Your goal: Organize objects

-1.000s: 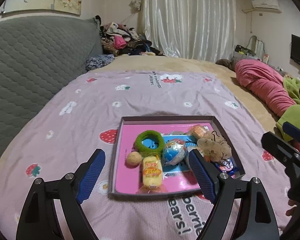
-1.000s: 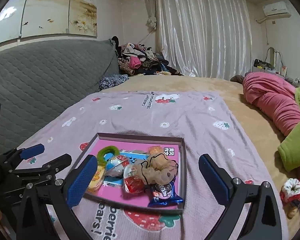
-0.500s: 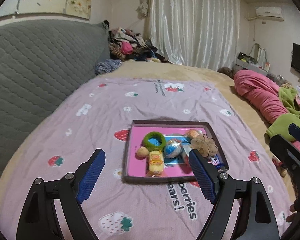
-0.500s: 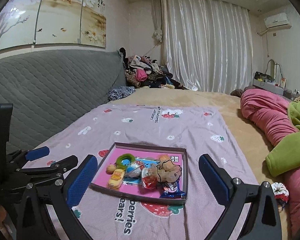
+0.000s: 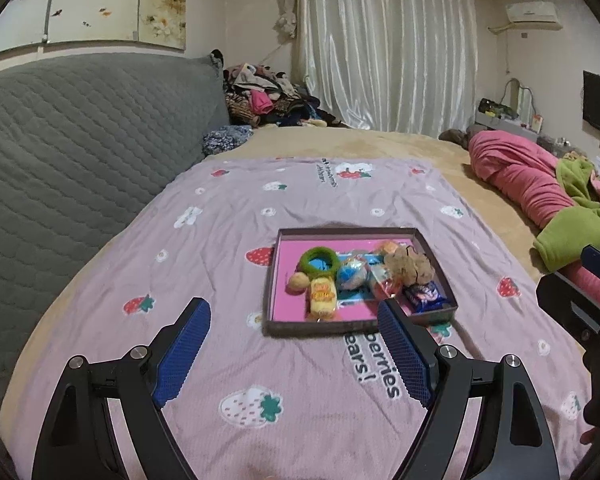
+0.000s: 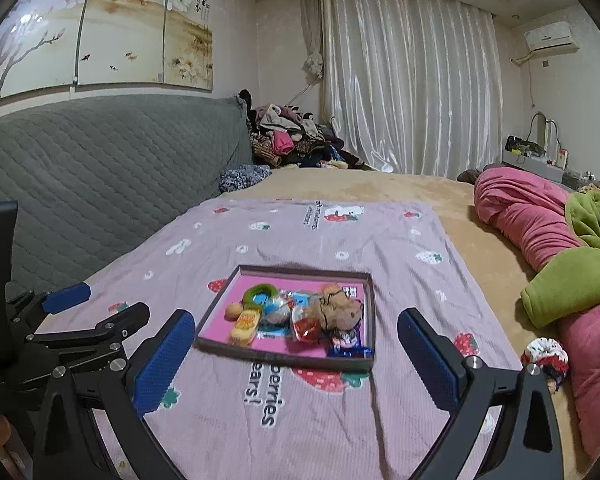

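Observation:
A shallow box with a pink floor (image 5: 284,304) (image 6: 220,308) lies on the lilac strawberry sheet. In it lie a green fuzzy ring (image 5: 318,262) (image 6: 262,292), a yellow snack pack (image 5: 322,296) (image 6: 245,323), a small tan ball (image 5: 298,280), a blue and white ball (image 5: 352,274), a brown plush toy (image 5: 410,266) (image 6: 338,312) and a dark blue wrapper (image 5: 426,296) (image 6: 346,344). My left gripper (image 5: 294,344) stands open, nearer than the box, nothing between its blue pads. My right gripper (image 6: 298,354) is open too, held back from the box's near edge.
A grey quilted headboard (image 5: 80,148) runs along the left. Pink and green bedding (image 5: 540,200) is heaped at the right. A small patterned scrunchie (image 6: 544,356) lies by the bedding. A clothes pile (image 5: 268,98) and curtains stand at the back.
Both grippers have drawn back and up from the box, which now looks smaller and farther. Both stayed open; the box's contents did not move.

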A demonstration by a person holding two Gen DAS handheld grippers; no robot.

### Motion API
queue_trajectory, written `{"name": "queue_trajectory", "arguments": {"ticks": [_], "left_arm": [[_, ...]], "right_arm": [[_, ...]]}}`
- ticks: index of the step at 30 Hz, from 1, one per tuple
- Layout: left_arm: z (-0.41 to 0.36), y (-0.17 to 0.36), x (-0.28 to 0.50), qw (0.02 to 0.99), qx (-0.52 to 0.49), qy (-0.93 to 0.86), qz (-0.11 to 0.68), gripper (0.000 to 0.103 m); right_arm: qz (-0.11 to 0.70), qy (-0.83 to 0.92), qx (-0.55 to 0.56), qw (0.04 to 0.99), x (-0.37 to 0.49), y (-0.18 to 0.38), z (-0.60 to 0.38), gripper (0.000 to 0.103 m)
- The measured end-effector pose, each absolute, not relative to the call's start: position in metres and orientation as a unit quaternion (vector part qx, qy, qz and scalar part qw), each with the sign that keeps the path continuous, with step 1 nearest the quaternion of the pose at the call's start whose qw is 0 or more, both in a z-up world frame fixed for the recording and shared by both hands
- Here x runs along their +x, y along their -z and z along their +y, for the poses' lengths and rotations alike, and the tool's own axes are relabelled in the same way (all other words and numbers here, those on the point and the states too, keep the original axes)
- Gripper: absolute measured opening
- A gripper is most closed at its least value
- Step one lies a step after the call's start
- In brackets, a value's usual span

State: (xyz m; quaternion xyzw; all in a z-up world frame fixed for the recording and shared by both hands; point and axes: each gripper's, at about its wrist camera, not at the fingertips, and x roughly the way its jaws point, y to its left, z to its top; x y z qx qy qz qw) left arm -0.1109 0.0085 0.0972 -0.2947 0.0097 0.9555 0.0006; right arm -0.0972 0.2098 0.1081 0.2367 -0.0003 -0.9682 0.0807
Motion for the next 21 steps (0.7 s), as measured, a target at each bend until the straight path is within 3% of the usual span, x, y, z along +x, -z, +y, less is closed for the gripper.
{"name": "queue_trajectory", "arguments": {"ticks": [21], "left_arm": [[0.008, -0.034, -0.069, 0.009, -0.327, -0.945, 0.006, 0.086]], "right_arm": [[-0.003, 0.954, 0.295, 0.056, -0.061, -0.038, 0.219, 0.102]]}}
